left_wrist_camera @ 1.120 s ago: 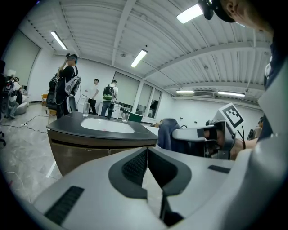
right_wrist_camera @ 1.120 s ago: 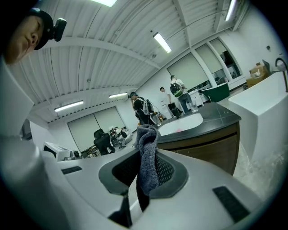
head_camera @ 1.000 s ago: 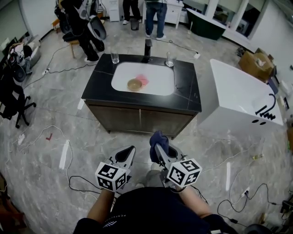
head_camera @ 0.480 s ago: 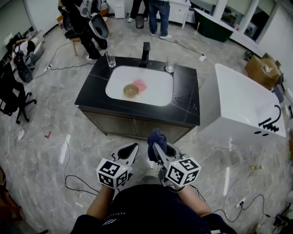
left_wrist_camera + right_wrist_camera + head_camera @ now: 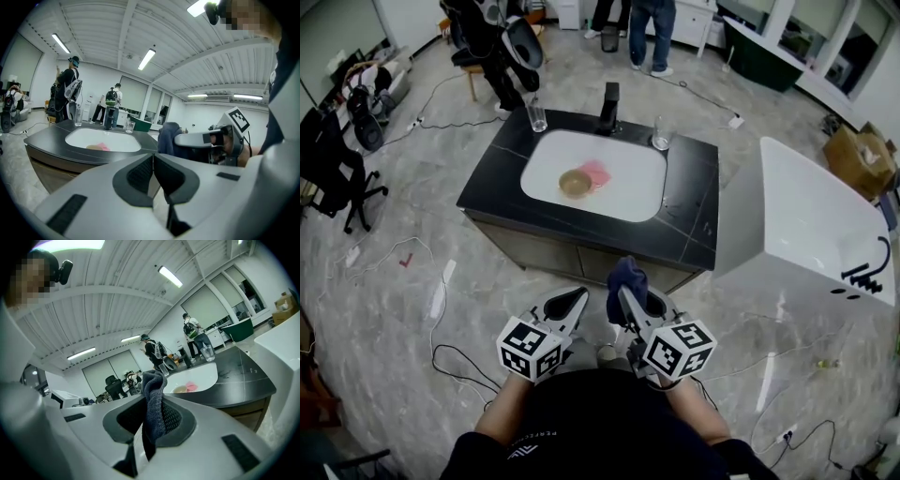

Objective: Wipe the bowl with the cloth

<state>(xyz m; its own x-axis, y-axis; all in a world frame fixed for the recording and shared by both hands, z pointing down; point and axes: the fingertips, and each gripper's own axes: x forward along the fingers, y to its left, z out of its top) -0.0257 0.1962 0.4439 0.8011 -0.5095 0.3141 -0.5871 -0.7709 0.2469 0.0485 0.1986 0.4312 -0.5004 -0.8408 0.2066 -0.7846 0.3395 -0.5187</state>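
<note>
Since right gripper (image 5: 623,294) clamps cloth (image 5: 625,277) and left gripper (image 5: 577,298) is closed empty, we risk the unheld bowl (image 5: 576,183) skidding when wiped.

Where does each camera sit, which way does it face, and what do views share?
Head view: on the person's head, facing steeply down and forward at the counter and sink; forearms, left gripper and right gripper show.
Left gripper view: on the left gripper, facing along its shut, empty jaws toward the sink; right gripper at its right.
Right gripper view: on the right gripper, facing along jaws shut on the cloth toward the sink.
Shared: all three show sink and cloth.
</note>
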